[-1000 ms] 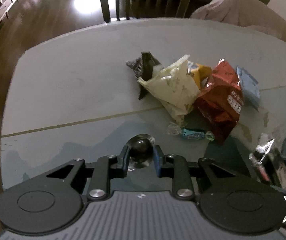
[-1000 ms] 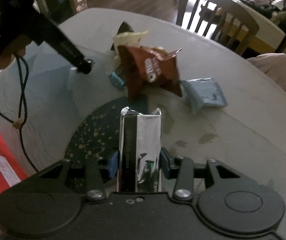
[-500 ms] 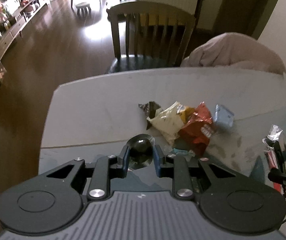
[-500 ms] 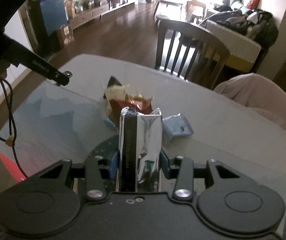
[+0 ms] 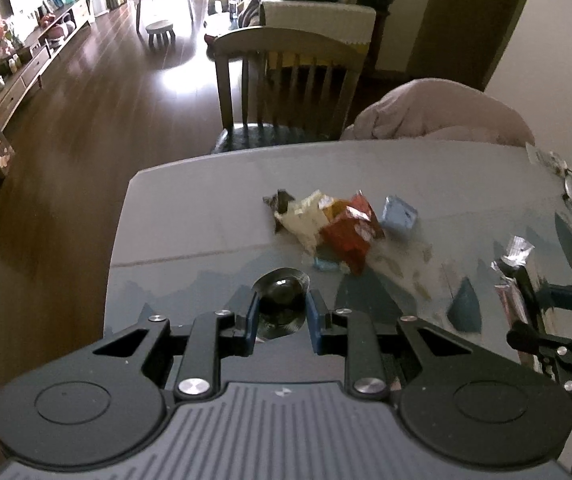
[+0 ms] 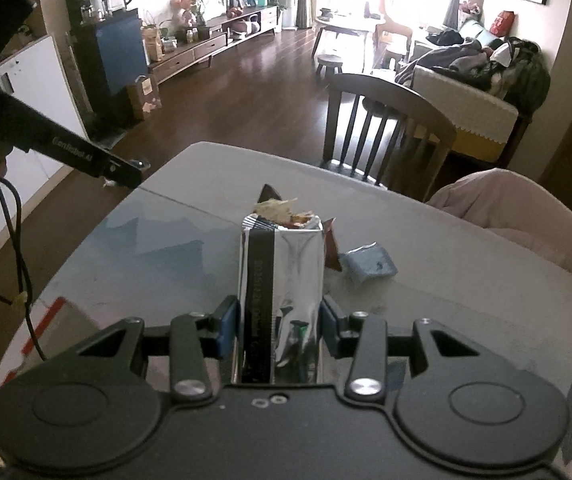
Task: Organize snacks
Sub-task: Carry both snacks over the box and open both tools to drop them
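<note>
The right gripper (image 6: 280, 322) pinched a silver packet (image 6: 282, 292), the left gripper (image 5: 280, 314) a dark wrapped sweet (image 5: 282, 300), both lifted clear of the snack pile (image 5: 333, 226) ahead, presumably for sorting.

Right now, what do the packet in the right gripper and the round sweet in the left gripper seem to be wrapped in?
The silver packet looks like metallised foil film: mirror-bright, sharply creased, with a crimped top edge. The round sweet in the left gripper seems wrapped in clear glossy plastic film, which flares around a dark ball; the view is too dim to be sure.

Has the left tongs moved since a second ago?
Yes. The left tongs have pulled up and back: the red snack bag in the pile looks much smaller and farther.
</note>
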### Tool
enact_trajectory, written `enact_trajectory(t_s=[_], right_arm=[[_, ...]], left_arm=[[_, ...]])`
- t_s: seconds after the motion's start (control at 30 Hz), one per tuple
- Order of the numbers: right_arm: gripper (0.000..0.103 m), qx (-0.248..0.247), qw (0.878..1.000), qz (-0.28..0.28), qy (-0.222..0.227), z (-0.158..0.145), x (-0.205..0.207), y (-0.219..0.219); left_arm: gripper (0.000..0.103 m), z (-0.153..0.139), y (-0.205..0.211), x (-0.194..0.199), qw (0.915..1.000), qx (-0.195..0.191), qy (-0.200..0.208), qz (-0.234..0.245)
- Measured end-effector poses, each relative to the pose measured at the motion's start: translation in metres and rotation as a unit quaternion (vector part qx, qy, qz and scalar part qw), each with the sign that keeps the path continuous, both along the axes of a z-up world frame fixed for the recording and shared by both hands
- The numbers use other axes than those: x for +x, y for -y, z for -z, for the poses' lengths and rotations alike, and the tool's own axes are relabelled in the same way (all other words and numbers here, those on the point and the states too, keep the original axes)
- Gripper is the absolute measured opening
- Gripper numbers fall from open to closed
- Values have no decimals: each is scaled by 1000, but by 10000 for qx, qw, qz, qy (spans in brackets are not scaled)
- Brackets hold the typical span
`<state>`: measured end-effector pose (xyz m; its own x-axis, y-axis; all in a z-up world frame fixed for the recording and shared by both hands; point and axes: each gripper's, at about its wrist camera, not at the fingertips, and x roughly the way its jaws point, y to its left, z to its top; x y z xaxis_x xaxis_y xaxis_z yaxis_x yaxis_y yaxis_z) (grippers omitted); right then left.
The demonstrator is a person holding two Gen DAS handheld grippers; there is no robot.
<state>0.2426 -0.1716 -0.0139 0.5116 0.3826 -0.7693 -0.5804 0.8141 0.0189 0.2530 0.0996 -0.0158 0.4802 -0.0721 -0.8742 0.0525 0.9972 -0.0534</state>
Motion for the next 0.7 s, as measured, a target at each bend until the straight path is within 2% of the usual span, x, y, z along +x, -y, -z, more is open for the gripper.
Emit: enact_trajectory(t_s=[0.37,0.7], right_arm=[[42,42,9998,-152,-92,2,-47,-6],[42,39,9987,-292,-416,23,-82,-20]], left_arm=[[24,0,0,-66,9995,-44,-296,71],[24,25,4,-113,9976,-135,-650,218]])
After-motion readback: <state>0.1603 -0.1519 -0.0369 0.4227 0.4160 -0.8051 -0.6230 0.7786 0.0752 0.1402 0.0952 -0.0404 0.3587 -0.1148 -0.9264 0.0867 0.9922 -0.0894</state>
